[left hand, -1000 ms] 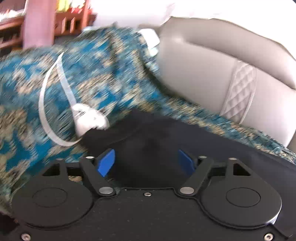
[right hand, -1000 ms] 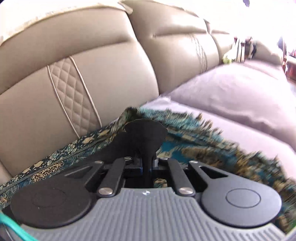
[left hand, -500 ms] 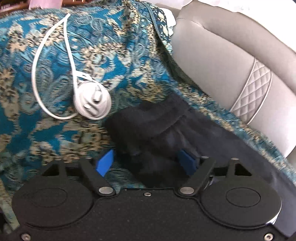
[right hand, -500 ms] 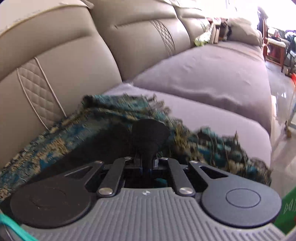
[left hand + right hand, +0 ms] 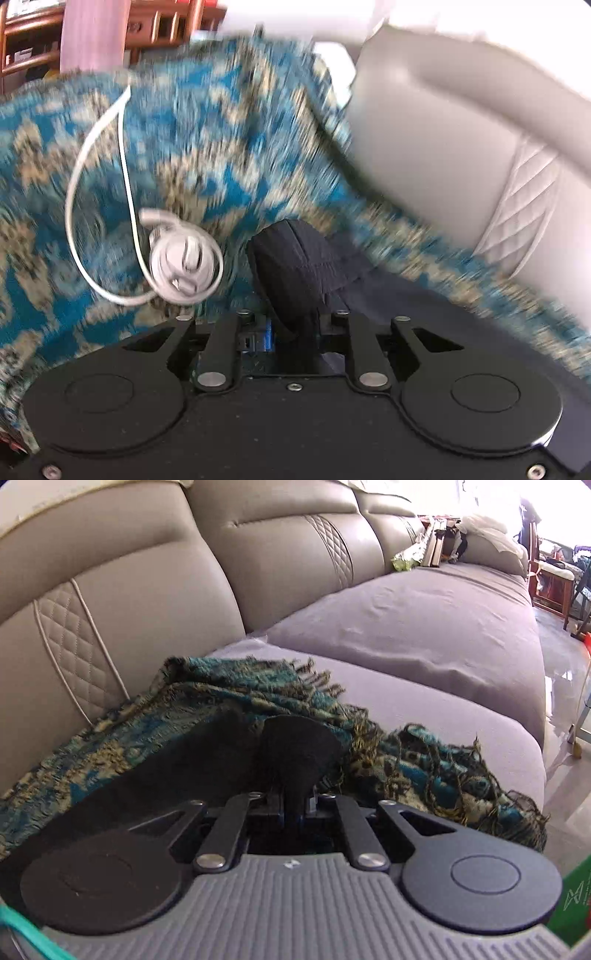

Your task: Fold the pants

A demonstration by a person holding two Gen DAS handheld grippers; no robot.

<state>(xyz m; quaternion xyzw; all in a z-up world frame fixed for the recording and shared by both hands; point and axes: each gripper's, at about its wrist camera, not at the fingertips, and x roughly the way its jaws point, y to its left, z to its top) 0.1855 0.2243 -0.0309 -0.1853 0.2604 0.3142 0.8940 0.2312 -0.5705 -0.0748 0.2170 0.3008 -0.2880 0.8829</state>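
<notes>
– Pants, the dark navy fabric pair, lie on the teal and gold patterned woven throw spread over the grey leather sofa. Where do they sit against the jaws?

– Straight ahead of both. The left gripper has its jaws together, clamped on a bunched end of the cloth that stands up between them. The right gripper is likewise pinched on a dark rounded fold.

– And the long axis?

– My reading: it runs along the seat, parallel to the backrest, with one end in each gripper, so neither is nearer the whole garment. The cloth between trails off to the right in the left view and to the left in the right view.

– Room to move?

– A white coiled charger cable lies on the throw just beside the left-hand end; a sweep that way could snag it. The fringed edge of the throw sits near the right gripper, with bare purple-grey seat cushion beyond it.
</notes>
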